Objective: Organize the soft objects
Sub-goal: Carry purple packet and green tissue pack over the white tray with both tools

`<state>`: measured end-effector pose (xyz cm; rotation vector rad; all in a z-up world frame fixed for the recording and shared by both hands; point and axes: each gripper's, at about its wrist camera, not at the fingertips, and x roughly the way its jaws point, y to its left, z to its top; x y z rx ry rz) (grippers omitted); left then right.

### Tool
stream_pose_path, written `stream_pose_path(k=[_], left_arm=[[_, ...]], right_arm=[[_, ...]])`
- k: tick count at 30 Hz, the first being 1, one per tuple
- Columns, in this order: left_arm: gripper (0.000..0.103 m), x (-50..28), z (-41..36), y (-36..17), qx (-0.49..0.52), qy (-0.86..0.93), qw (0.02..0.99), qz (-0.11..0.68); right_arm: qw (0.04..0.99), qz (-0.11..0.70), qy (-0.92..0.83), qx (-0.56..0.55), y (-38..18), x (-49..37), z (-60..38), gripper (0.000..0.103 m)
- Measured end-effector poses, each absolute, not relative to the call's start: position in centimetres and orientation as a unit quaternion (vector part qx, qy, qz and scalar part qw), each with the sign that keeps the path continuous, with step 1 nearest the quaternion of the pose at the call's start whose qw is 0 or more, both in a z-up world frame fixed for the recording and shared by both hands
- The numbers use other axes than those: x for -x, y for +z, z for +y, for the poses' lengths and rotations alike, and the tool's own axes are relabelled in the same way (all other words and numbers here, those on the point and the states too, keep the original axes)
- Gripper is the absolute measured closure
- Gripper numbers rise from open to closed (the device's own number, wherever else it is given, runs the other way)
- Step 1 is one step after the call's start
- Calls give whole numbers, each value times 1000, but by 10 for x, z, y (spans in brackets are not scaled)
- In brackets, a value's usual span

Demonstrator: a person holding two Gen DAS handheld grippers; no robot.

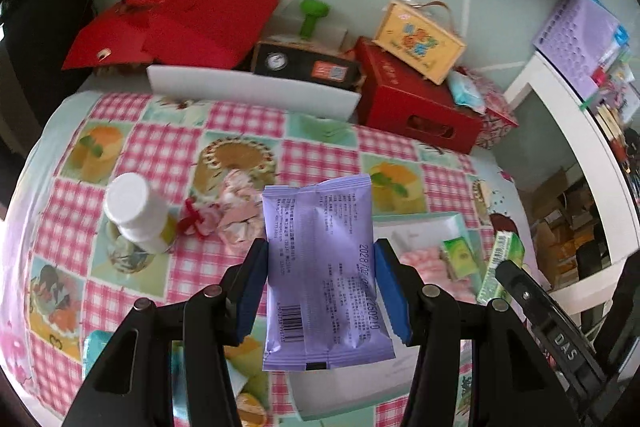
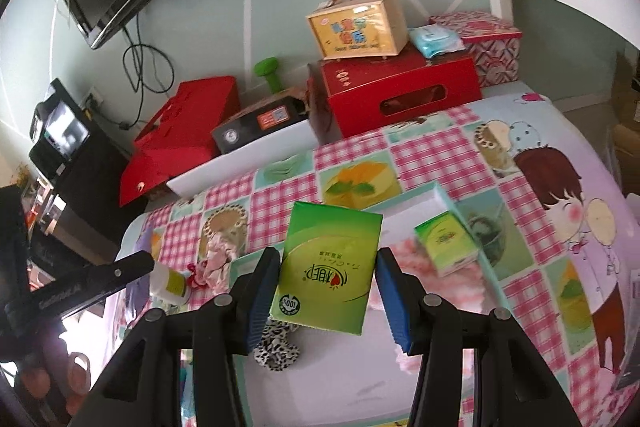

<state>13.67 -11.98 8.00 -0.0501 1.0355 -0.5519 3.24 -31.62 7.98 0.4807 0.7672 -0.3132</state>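
The purple packet (image 1: 324, 271) was clamped between the blue pads of the left gripper (image 1: 320, 267), held above the checked tablecloth (image 1: 160, 147). The green tissue pack (image 2: 326, 267) sat gripped, half-open width, in the right gripper (image 2: 326, 285), over the white tray (image 2: 438, 197), near a second green pack (image 2: 446, 245).

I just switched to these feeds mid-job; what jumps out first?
Each gripper holds a packet above the pink-checked tablecloth: the left gripper clamps a purple sachet, the right gripper a green tissue pack. Behind, red gift boxes line the wall, and a white-capped bottle stands at the left.
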Motion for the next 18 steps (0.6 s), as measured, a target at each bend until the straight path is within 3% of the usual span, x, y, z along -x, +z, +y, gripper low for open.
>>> stream_pose_path(k=[18], left_arm=[[49, -101, -190, 23, -36, -307, 799, 516]], right_arm=[[852, 366, -289, -240, 73, 1, -382, 51]])
